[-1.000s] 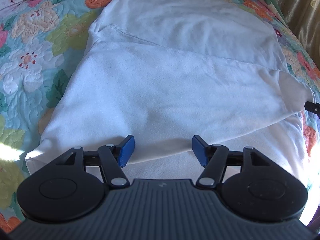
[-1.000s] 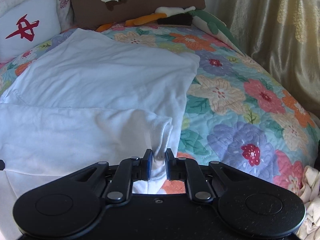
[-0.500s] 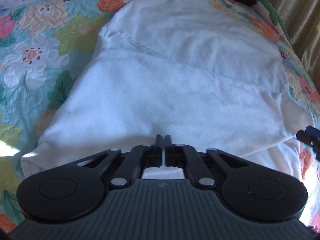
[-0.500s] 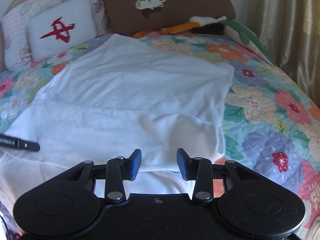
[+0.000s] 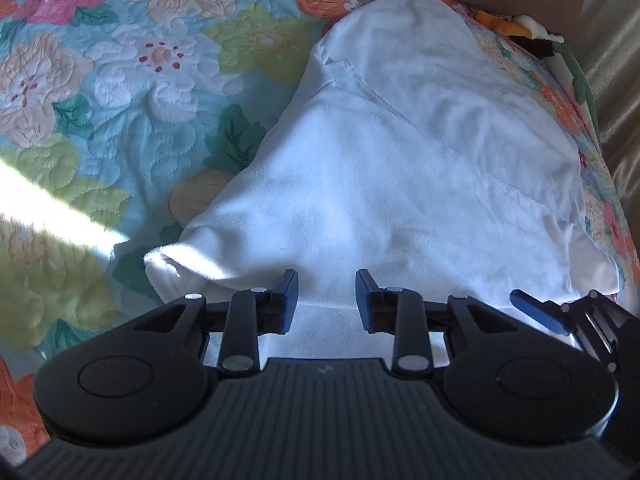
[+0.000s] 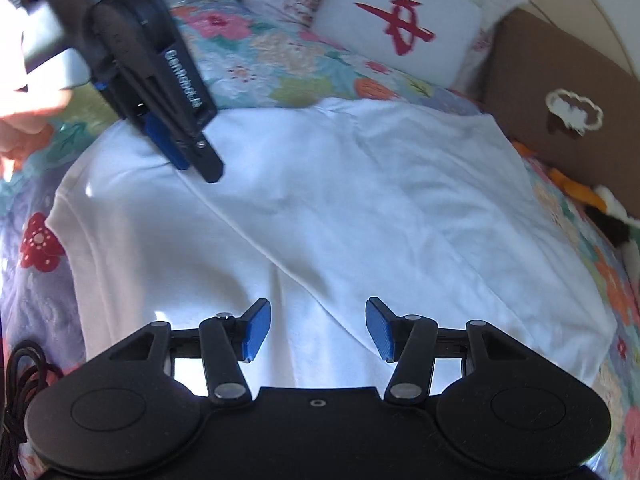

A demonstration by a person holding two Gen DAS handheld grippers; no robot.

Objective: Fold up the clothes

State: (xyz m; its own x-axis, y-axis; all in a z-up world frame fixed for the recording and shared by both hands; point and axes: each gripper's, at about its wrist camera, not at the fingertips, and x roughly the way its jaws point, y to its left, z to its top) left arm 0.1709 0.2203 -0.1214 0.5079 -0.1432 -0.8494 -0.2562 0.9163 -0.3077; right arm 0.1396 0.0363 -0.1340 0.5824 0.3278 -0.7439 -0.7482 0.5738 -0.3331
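A white garment (image 5: 400, 184) lies spread on the floral quilt, with one part folded over across its near half; it also fills the right wrist view (image 6: 360, 216). My left gripper (image 5: 327, 300) is open and empty, just above the folded edge near me. My right gripper (image 6: 316, 330) is open and empty over the garment's near part. The left gripper also shows in the right wrist view at the upper left (image 6: 188, 156), hovering over the cloth. A blue finger of the right gripper shows at the right edge of the left wrist view (image 5: 538, 314).
The floral quilt (image 5: 120, 100) covers the bed. A white pillow with a red mark (image 6: 404, 36) and a brown cushion (image 6: 560, 96) stand at the head. A soft toy (image 6: 600, 208) lies by the cushion. A gold curtain (image 5: 616, 80) hangs at the right. A black cable (image 6: 20, 376) lies at lower left.
The right gripper let go of the garment's corner, opened, and swung left. The left gripper closed half a second ago, is open again, and has shifted left.
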